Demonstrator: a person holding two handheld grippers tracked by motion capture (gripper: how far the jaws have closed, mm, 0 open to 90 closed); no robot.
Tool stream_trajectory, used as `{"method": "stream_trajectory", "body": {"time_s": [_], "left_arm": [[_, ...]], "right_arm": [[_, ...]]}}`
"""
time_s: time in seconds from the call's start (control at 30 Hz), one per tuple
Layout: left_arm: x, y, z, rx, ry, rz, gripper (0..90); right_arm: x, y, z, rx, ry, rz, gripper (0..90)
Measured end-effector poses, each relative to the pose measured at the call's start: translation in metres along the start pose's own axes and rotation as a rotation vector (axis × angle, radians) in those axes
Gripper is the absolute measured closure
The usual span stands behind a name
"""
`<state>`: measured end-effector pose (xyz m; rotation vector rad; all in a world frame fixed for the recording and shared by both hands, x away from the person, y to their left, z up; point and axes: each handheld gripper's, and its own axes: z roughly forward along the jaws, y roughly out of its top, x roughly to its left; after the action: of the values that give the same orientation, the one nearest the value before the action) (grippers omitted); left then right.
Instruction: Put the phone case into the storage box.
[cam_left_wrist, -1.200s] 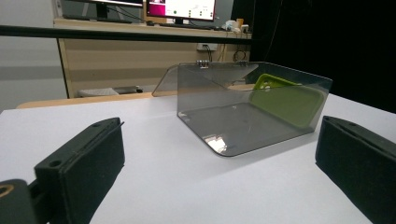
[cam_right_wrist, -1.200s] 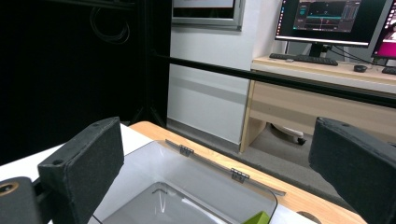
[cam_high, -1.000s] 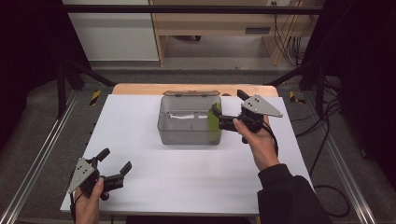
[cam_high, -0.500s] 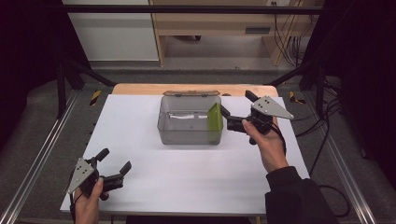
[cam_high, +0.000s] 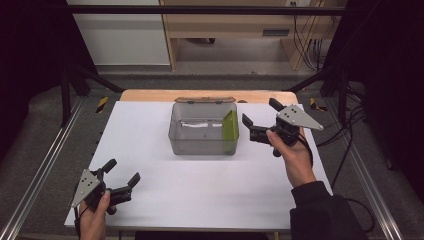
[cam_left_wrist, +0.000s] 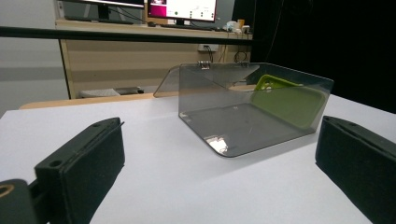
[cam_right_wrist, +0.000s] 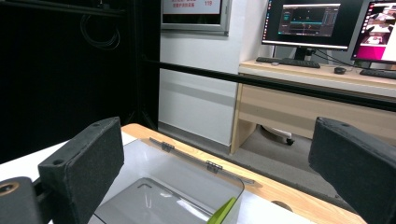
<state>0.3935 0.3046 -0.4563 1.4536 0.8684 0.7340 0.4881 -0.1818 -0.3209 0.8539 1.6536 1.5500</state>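
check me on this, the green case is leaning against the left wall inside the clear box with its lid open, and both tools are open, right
Not quite: the green case leans against the right wall of the clear box, as the high view shows. The rest holds: the lid is open, and the left tool and right tool are both open.

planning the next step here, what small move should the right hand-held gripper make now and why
Probably reach past the box's far edge to its open lid and swing it shut. The green item already leans inside the clear box at its right wall, and the right hand-held gripper hangs open and empty beside that wall. The left hand-held gripper sits open, far off near the table's front.
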Motion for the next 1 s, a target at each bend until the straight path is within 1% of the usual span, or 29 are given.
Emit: {"method": "stream_trajectory", "body": {"time_s": [0.3, 0.43, 0.67, 0.8, 1.0], "left_arm": [[0.001, 0.0, -0.001, -0.004, 0.004, -0.004, 1.1], [0.001, 0.0, -0.001, -0.01, 0.003, -0.008, 1.1], [0.001, 0.0, -0.001, -0.004, 0.0, 0.0, 1.1], [0.001, 0.0, -0.001, -0.007, 0.002, -0.006, 1.1], [0.001, 0.0, -0.001, -0.002, 0.002, -0.001, 1.1]], "right_arm": [[-0.01, -0.006, -0.012, 0.025, -0.015, -0.006, 3.6], [-0.014, -0.009, -0.019, 0.028, -0.02, -0.003, 3.7], [-0.023, -0.015, -0.029, 0.03, -0.044, 0.007, 3.6], [-0.025, -0.019, -0.035, 0.031, -0.051, 0.014, 3.5], [-0.027, -0.026, -0.044, 0.034, -0.057, 0.025, 3.0]]}}
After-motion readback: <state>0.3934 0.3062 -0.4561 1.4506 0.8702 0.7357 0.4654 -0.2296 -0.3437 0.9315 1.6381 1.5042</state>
